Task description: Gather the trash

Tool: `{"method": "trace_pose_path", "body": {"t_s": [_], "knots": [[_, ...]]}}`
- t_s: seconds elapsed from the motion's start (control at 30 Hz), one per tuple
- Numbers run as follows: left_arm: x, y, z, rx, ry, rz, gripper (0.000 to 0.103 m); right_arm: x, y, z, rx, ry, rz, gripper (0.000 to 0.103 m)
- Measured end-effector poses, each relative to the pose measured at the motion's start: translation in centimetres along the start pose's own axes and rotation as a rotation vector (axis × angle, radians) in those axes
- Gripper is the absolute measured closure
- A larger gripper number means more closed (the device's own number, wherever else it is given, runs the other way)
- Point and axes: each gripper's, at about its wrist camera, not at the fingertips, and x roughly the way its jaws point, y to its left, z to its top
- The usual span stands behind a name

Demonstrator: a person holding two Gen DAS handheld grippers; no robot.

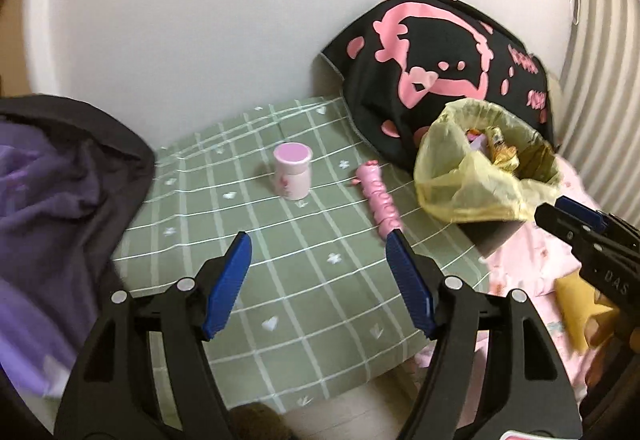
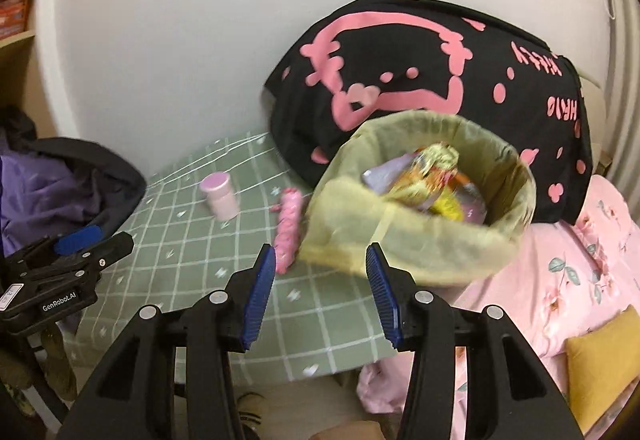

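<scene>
A small bin lined with a yellow bag (image 1: 480, 196) (image 2: 420, 248) sits on the bed and holds crumpled snack wrappers (image 2: 436, 176). To its left, on the green checked sheet (image 1: 304, 280) (image 2: 180, 260), lie a long pink wrapper-like item (image 1: 378, 200) (image 2: 289, 236) and an upright pink lidded cup (image 1: 292, 176) (image 2: 220, 196). My left gripper (image 1: 318, 240) (image 2: 108, 238) is open and empty over the sheet, short of the cup. My right gripper (image 2: 321, 252) (image 1: 554, 208) is open and empty just in front of the bin's near rim.
A black pillow with a pink print (image 1: 440, 56) (image 2: 420, 72) leans on the white wall behind the bin. Purple and dark clothing (image 1: 60, 192) (image 2: 48, 184) is piled at the left. A pink floral quilt (image 2: 568, 280) and a yellow cushion (image 2: 604, 364) lie at the right.
</scene>
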Motion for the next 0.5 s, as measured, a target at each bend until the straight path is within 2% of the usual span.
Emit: {"method": "trace_pose_path", "body": {"t_s": [0.03, 0.3, 0.5], "knots": [[-0.7, -0.3, -0.3, 0.007, -0.010, 0.029, 0.037, -0.2, 0.3, -0.5, 0.002, 0.002, 0.009, 0.059], [-3.3, -0.1, -1.5, -0.022, -0.032, 0.095, 0.037, -1.5, 2.6, -2.4, -0.030, -0.003, 0.015, 0.059], [-3.2, -0.6, -2.0, -0.012, -0.010, 0.067, 0.038, -2.3, 2.9, -2.9, -0.026, -0.012, -0.015, 0.059]]}}
